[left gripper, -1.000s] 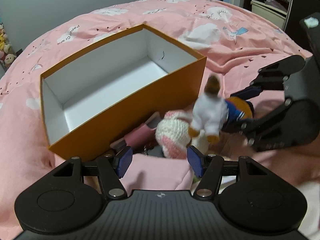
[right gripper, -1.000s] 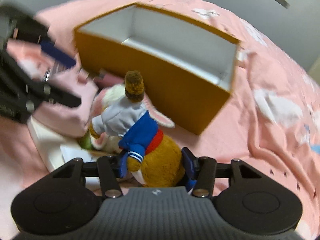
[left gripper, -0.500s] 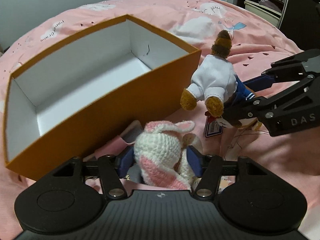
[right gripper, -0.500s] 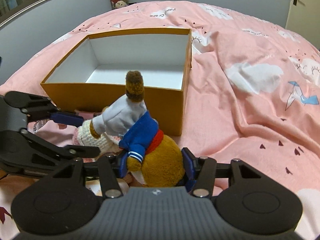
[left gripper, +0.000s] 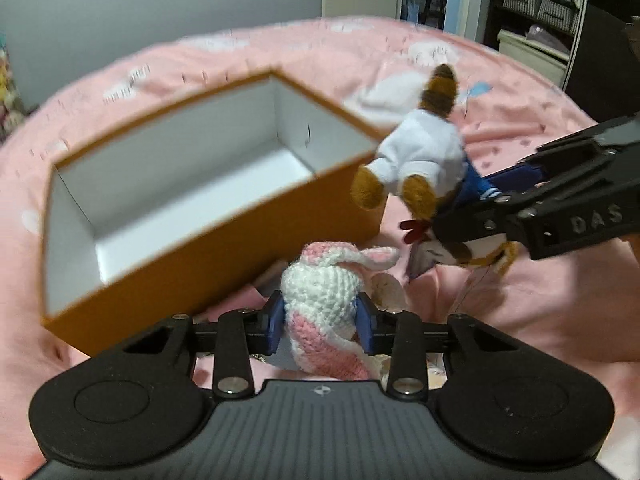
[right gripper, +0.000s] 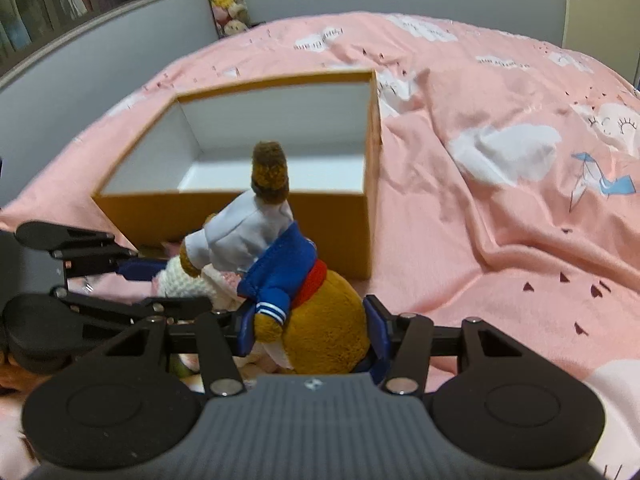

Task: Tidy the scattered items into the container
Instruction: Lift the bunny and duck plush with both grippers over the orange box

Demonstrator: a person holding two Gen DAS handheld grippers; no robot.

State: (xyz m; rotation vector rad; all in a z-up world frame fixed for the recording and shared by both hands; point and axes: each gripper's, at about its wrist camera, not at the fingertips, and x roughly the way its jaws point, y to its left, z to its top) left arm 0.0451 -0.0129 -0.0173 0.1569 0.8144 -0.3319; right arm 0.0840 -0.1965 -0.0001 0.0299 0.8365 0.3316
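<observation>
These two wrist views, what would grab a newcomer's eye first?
The big orange box, open and empty, sits mid-bed on the pink bedspread. In front of it the right gripper clamps a brown plush toy in a blue jacket, while the left gripper has just been closing on a pink-and-white crocheted bunny.

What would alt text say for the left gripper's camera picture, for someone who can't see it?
The left gripper has just been closing its jaws on a pink and white crocheted toy lying on a pink bedspread. Behind it stands an open, empty orange box; at right, another gripper holds up a brown plush toy in a white top.
</observation>
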